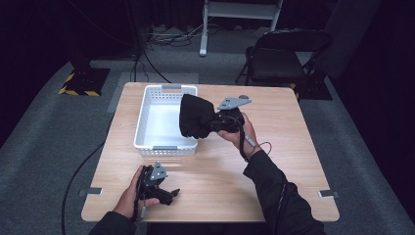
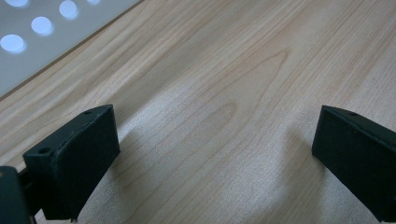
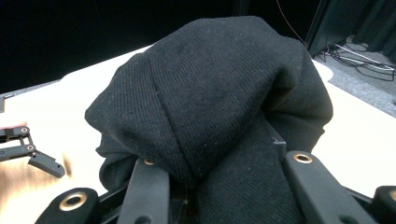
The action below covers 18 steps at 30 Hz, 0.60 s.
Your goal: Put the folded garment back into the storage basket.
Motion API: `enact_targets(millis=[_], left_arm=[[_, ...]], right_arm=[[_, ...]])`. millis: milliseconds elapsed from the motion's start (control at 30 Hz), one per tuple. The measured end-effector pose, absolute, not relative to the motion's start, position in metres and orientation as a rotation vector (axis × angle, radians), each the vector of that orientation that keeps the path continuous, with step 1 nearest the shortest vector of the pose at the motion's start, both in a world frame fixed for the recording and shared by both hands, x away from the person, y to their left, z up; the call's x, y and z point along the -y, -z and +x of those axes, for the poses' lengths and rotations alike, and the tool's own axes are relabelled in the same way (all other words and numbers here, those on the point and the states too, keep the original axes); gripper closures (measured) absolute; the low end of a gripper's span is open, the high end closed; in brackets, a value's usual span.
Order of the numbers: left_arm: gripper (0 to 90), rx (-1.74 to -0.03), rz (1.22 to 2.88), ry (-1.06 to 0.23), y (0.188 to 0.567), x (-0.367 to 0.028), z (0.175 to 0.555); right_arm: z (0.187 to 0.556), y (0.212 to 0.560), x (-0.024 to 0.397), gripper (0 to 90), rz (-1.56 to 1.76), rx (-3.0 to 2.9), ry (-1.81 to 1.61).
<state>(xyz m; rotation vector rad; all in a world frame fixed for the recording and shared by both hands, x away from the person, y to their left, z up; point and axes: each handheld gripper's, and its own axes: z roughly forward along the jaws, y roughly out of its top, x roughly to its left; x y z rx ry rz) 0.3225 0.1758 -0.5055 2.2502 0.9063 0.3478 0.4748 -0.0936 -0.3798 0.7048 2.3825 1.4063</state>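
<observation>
1. High view: right gripper [image 1: 209,121] clamped on black knit cloth [image 1: 195,116], held up in the air over near-right corner of white basket [image 1: 147,105].
2. Right gripper view: cloth [image 3: 210,93] bunched thick between the jaws, draped over both, hanging in folds. Solid grip, looks like.
3. Cloth not in basket yet. Partly over the rim, partly over bare table [image 1: 215,171] just right of it. Basket interior looks bare, white floor showing.
4. Left gripper [image 1: 169,194] parked low at near-left of table, well apart from cloth. Left gripper view: jaws spread wide, nothing between, just wood grain [image 2: 224,112]; perforated basket wall [image 2: 42,32] at top-left corner.
5. Progress call: pickup done, carry toward basket looks mid-way. Probably past halfway overall.
6. Left to do, by best guess: shift cloth further left over basket centre, lower in, let go, pull right gripper clear.
7. Watch pt: loose folds could snag on rim or flop outside on release. Needs centring first.
</observation>
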Motion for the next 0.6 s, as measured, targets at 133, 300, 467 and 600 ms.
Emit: enact_targets(millis=[133, 300, 467, 600], left_arm=[[0.6, -0.906, 2.25, -0.347, 0.506, -0.176, 0.323], [0.6, -0.906, 2.25, -0.346, 0.506, -0.176, 0.323], [0.6, -0.906, 2.25, -0.346, 0.506, -0.176, 0.323], [0.6, -0.906, 2.25, -0.346, 0.506, -0.176, 0.323]], right_arm=[[0.477, 0.38, 0.088, 66.2, 0.706, -2.386, -1.399], [0.481, 0.382, 0.08, 66.1, 0.702, -2.395, -1.393], [0.484, 0.384, 0.071, 66.1, 0.703, -2.406, -1.386], [0.486, 0.386, 0.065, 66.1, 0.704, -2.415, -1.379]])
